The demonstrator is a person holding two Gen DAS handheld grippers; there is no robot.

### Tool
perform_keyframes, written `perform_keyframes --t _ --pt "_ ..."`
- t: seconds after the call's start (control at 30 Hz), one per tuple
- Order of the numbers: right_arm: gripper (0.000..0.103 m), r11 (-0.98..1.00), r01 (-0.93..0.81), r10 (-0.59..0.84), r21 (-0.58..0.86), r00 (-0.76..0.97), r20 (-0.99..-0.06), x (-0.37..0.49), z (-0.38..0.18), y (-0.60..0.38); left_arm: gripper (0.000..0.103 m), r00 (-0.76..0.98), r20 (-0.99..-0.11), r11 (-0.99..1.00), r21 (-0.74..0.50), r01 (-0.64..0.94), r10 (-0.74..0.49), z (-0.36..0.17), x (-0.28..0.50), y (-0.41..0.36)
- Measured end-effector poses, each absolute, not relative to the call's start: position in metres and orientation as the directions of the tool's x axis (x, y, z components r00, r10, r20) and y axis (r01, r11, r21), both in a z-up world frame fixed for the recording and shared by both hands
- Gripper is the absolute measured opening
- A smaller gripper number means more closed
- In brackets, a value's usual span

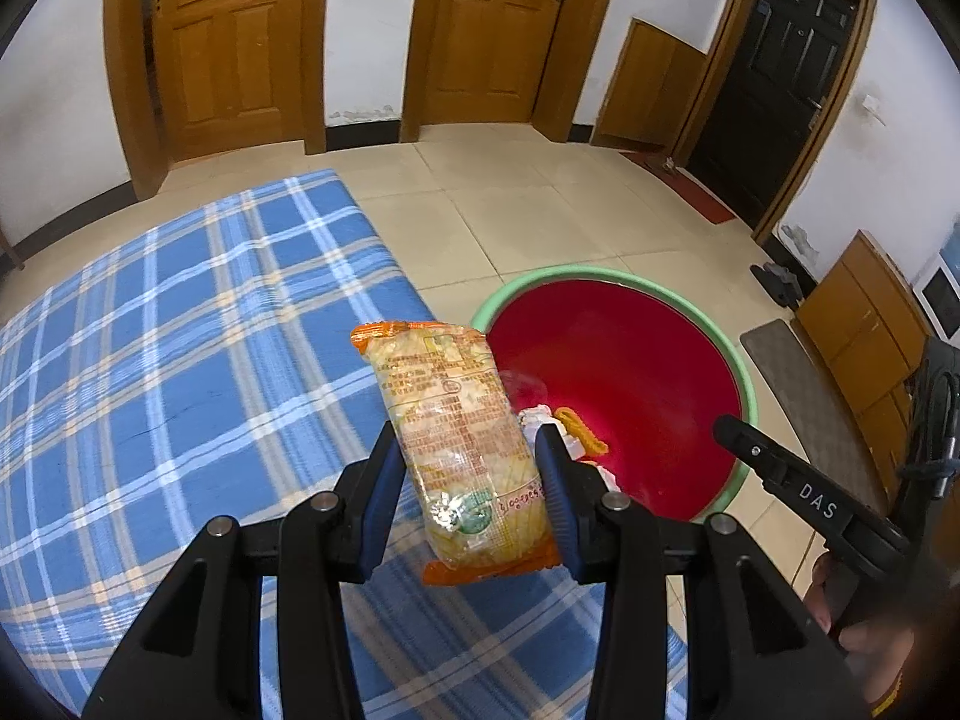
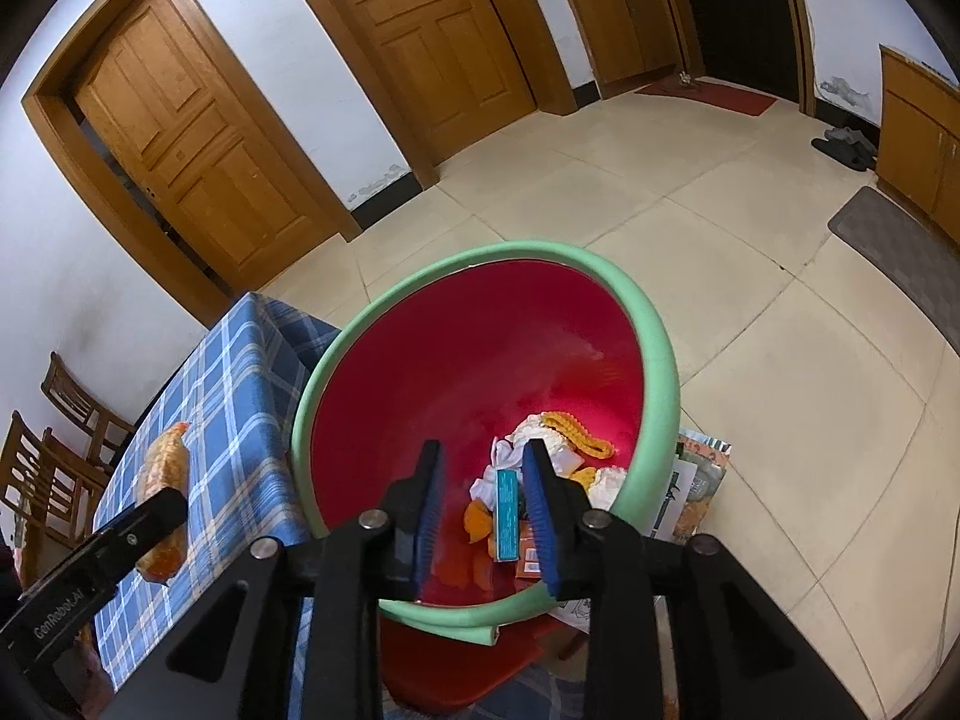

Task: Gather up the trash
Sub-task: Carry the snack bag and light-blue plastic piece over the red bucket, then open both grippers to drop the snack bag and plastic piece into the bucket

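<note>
Over the worktop's (image 1: pixel 150 324) edge, at 6 o'clock in the left wrist view, the left gripper (image 1: pixel 468 480) has its 2 fingers clenched on 1 orange snack packet (image 1: pixel 456 450). At 3 o'clock of it sits 1 red basin (image 1: pixel 630 384) w/ green rim. The right gripper (image 2: pixel 483 510), fingers released & apart w/ nothing pressed between, hangs over the basin; 1 teal box (image 2: pixel 507 516) lies below among the trash. 2 wooden doors (image 1: pixel 234 42) at 12.

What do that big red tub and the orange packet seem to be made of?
The tub looks like glossy moulded plastic: its red inside gives soft highlights, and its pale green rim is smooth and rounded. The orange packet, held in the left gripper, seems to be thin clear plastic film, printed: it glints and shows its pale contents.
</note>
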State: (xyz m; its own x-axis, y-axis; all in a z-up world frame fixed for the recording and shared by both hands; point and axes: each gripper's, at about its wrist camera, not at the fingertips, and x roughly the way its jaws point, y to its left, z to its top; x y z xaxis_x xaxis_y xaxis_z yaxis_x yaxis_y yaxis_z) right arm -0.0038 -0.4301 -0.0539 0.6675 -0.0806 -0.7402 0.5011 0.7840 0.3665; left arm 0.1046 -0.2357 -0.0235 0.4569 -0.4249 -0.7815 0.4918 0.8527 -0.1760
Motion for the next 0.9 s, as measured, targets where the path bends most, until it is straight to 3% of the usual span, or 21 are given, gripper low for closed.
perform_keyframes --t 0.43,0.7,0.83,0.9 --pt "0.042 0.744 0.543 -0.107 0.39 0.672 -0.733 -0.011 -0.056 -0.451 0.045 0.392 -0.797 0.8 -0.18 0.572 -0.459 -0.043 0.109 -0.281" --pt "0.044 0.724 0.564 -0.111 0.397 0.664 -0.74 -0.016 -0.061 -0.464 0.045 0.361 -0.806 0.785 -0.193 0.588 -0.469 -0.05 0.113 -0.298" --pt "0.045 0.724 0.564 -0.111 0.397 0.664 -0.74 -0.016 -0.062 -0.465 0.056 0.369 -0.799 0.789 -0.202 0.58 -0.475 -0.049 0.115 -0.299" --pt "0.045 0.724 0.564 -0.111 0.398 0.664 -0.74 -0.016 -0.062 -0.465 0.056 0.372 -0.797 0.79 -0.202 0.578 -0.476 -0.047 0.115 -0.299"
